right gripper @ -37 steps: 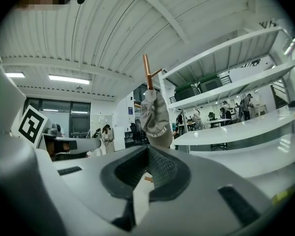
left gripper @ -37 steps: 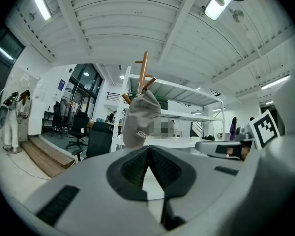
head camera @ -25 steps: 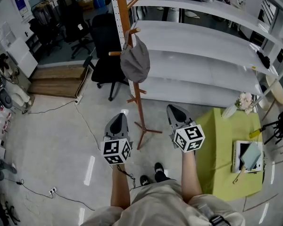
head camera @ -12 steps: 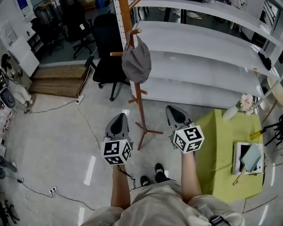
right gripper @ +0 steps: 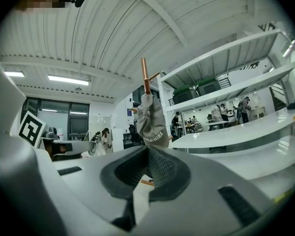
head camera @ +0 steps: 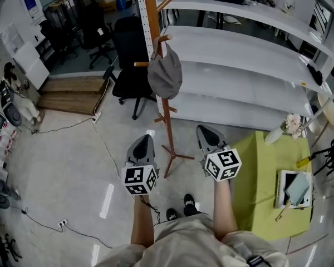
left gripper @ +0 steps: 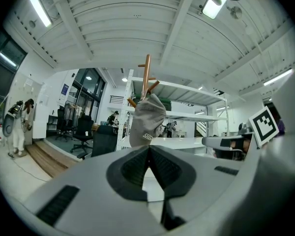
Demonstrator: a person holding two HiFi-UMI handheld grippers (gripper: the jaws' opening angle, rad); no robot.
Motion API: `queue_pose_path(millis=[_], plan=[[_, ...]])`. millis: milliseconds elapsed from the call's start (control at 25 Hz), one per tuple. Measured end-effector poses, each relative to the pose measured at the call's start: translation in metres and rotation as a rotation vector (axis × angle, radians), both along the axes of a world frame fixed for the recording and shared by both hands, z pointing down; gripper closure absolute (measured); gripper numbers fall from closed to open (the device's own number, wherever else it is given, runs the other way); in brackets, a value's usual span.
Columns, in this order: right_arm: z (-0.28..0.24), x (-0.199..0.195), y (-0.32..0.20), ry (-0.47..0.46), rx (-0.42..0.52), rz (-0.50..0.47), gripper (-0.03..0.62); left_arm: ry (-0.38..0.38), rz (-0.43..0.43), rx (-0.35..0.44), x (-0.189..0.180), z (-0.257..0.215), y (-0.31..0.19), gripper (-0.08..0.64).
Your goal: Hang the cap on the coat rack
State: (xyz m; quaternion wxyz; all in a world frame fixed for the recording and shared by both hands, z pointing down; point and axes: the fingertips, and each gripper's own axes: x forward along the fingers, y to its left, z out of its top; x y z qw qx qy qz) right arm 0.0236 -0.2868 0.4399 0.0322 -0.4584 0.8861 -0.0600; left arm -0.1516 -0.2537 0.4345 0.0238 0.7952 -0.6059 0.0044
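Nearest, the grey left gripper (head camera: 142,141) and the grey right gripper (head camera: 205,131) are both clenched on nothing (held side by side). Farther off, the soft grey fabric cap (head camera: 165,77) hangs from a peg of the tall wooden coat rack (head camera: 166,127).

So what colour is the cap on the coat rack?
The cap is grey; the head view shows it best.

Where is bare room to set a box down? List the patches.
Free: the green table left of the book; the long white shelves behind the coat rack; floor between cable and rack. Crowded: the far left, by the black chairs.
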Motion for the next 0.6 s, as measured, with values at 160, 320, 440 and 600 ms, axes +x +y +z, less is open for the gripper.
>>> queue_pose_path(millis=[160,320,440,600], plan=[[0.0004,-0.0046,0.0008,0.000,-0.001,-0.009,0.588,-0.004,0.002,-0.003,-0.0007,0.0010,0.0015,0.552],[0.0006,-0.0046,0.0007,-0.006,-0.005,-0.007,0.588,-0.004,0.003,-0.008,-0.0009,0.0027,0.0032,0.552],[0.0028,-0.0068,0.0009,-0.005,-0.012,-0.012,0.588,-0.002,0.001,-0.008,-0.0029,0.0024,0.0030,0.552],[0.0033,-0.0087,-0.0009,-0.005,-0.009,-0.020,0.588,-0.001,-0.002,-0.007,-0.0043,0.0037,0.0008,0.552]])
